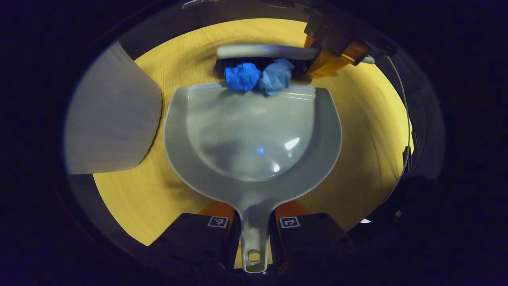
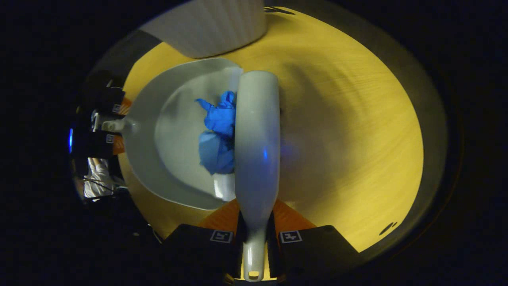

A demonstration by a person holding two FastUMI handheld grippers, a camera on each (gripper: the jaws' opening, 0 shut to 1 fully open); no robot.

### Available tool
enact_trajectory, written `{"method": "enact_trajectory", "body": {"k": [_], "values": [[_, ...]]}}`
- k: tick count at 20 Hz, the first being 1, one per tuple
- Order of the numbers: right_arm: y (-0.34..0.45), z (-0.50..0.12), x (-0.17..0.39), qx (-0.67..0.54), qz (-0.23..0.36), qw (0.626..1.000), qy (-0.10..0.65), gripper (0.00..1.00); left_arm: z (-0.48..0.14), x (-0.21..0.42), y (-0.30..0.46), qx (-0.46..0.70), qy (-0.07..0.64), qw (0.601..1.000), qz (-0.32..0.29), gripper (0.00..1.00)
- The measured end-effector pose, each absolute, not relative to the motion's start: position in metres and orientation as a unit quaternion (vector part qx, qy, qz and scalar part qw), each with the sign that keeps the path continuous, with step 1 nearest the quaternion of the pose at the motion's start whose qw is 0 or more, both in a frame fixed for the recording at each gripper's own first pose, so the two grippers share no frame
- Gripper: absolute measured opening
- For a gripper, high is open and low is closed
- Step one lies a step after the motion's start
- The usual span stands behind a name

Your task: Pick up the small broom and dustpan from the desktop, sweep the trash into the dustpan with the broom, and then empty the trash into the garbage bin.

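My left gripper (image 1: 254, 228) is shut on the handle of the grey dustpan (image 1: 254, 135), which lies flat on the yellow desktop (image 1: 369, 131). Two crumpled blue paper wads (image 1: 258, 76) sit at the pan's front lip. Just behind them is the grey broom (image 1: 266, 51), its dark bristles against the wads, held by the right gripper (image 1: 333, 53) at the upper right. In the right gripper view my right gripper (image 2: 254, 234) is shut on the broom handle (image 2: 256, 151). The blue wads (image 2: 218, 139) lie just inside the dustpan (image 2: 174, 131), left of the broom head.
A pale grey garbage bin (image 1: 111, 119) stands on the left of the dustpan, and shows at the top in the right gripper view (image 2: 214, 28). Bare desktop (image 2: 349, 131) spreads to the right of the broom. The left gripper and a gloved hand (image 2: 97, 159) are at far left.
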State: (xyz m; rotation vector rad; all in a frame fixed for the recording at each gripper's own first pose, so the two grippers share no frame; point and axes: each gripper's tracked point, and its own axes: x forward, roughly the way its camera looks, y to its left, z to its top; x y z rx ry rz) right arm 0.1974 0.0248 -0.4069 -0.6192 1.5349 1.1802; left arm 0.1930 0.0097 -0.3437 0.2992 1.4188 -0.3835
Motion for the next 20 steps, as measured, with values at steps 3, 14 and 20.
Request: {"method": "enact_trajectory", "body": {"k": [3,14,20], "values": [[0.019,-0.404,0.200,-0.266,0.514,0.505,0.640,0.28,-0.345,0.197,0.011,0.144,0.631,0.737,-0.194,0.31],[-0.025,-0.399,0.250,-0.144,0.348,0.666,0.643,0.29,-0.343,0.189,0.008,0.072,0.591,0.777,-0.203,0.30],[-0.073,-0.447,0.210,-0.097,0.273,0.687,0.666,0.29,-0.337,0.193,0.009,0.091,0.543,0.812,-0.192,0.30]]}}
